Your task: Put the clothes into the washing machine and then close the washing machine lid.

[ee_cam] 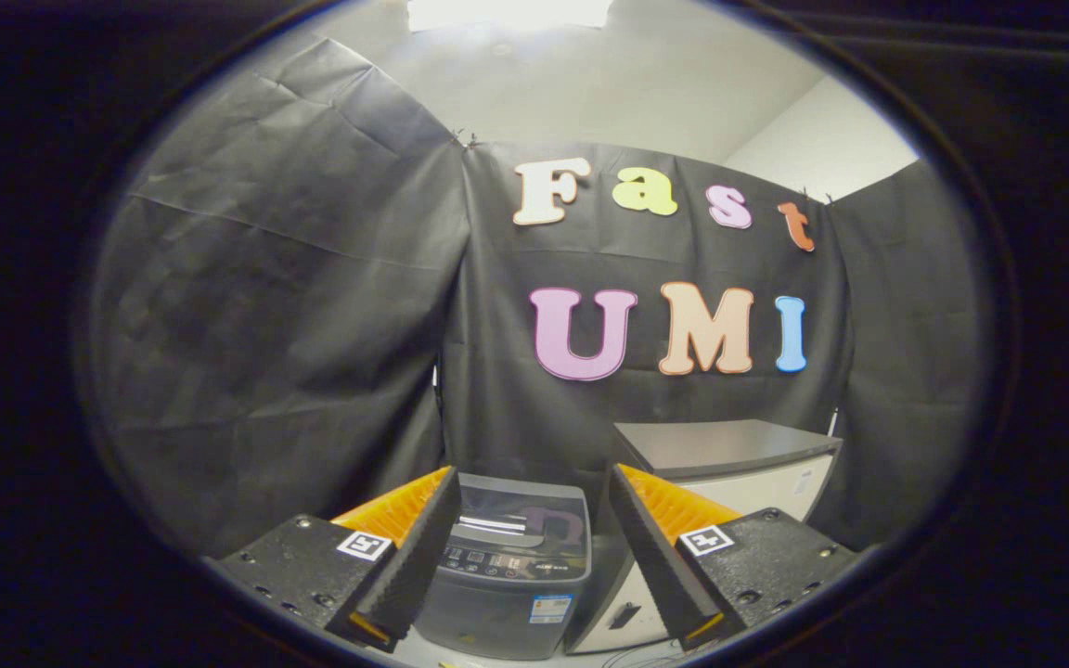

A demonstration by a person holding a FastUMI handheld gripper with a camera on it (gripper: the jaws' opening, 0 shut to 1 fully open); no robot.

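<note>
A small grey top-loading washing machine stands ahead of my gripper, seen between the two fingers. Its dark glossy lid lies flat and closed, with a control panel along its near edge. My gripper is open, fingers spread wide on either side of the machine and held back from it, with nothing between them. No clothes are visible.
A white cabinet with a dark grey top stands just right of the washing machine and a little behind it. Black cloth walls close in the booth at the left, back and right.
</note>
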